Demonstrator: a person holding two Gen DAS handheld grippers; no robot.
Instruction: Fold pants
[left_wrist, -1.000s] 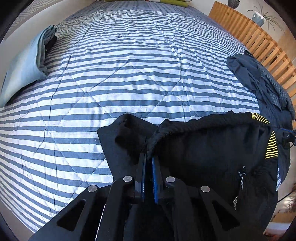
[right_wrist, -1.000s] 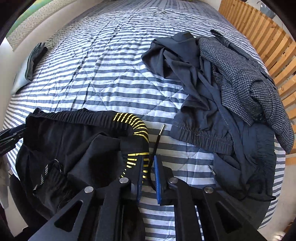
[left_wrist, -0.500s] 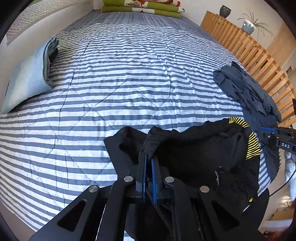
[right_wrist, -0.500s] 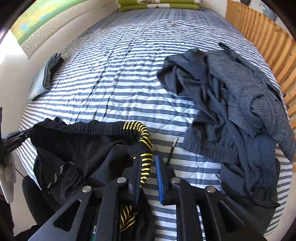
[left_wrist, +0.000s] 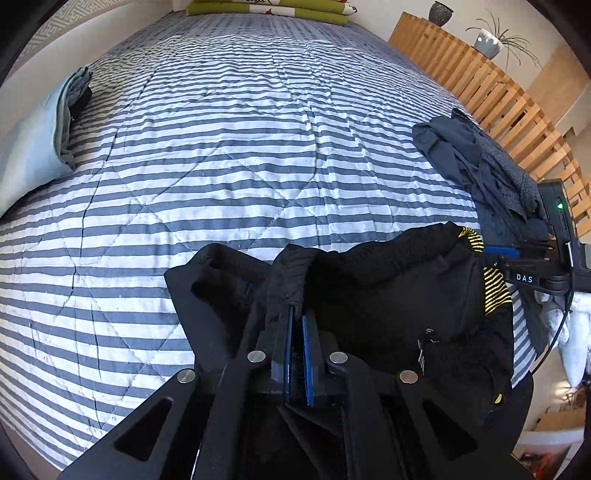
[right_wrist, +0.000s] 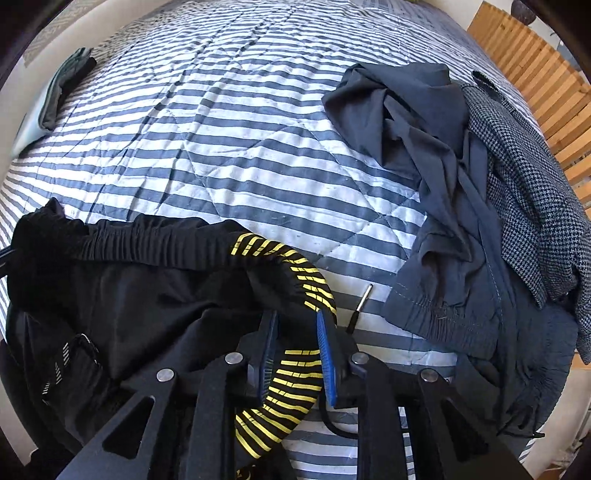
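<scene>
Both waistband ends of the black pants (right_wrist: 147, 295) between fingers (left_wrist: 284, 343).

Black pants (left_wrist: 388, 295) — legs hang off the bed edge, unseen.
</scene>
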